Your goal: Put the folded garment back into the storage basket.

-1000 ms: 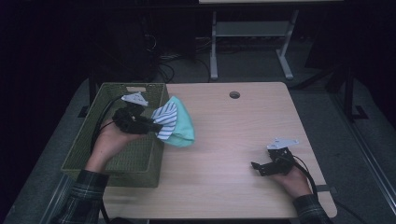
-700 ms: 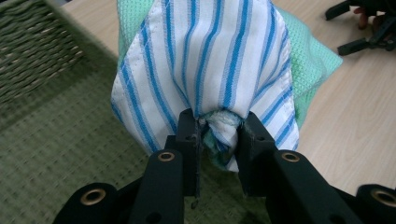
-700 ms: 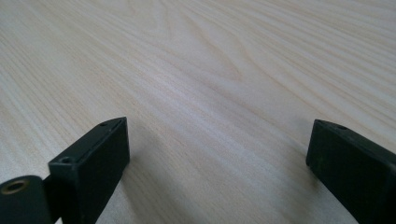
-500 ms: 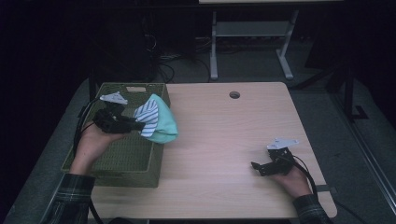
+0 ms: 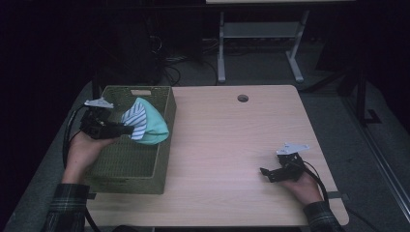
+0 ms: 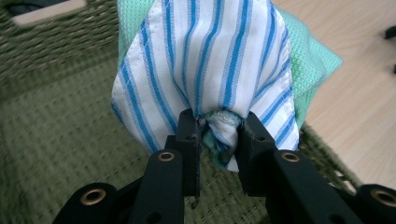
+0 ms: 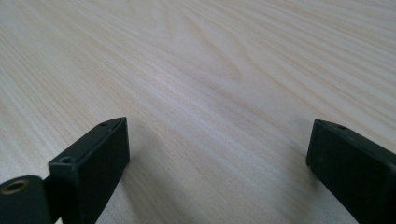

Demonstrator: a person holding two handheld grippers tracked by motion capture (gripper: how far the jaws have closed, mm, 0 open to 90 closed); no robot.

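My left gripper (image 5: 126,129) (image 6: 218,133) is shut on a bunched bundle of cloth: a white cloth with blue stripes (image 5: 135,121) (image 6: 210,60) wrapped over a mint green towel (image 5: 153,126) (image 6: 308,60). The bundle hangs over the olive woven basket (image 5: 130,166) (image 6: 60,135), near its right wall. My right gripper (image 5: 269,172) (image 7: 217,154) rests low on the wooden table (image 5: 227,145) (image 7: 196,60) at the front right, jaws spread wide with nothing between them.
The basket stands at the table's left side, a cut-out handle in its far wall. A round cable hole (image 5: 242,98) sits near the table's far edge. A grey desk frame (image 5: 261,34) stands on the floor behind.
My left gripper has carried the cloth bundle leftward, from above the basket's right rim to over the basket's inside. The right gripper has kept still.
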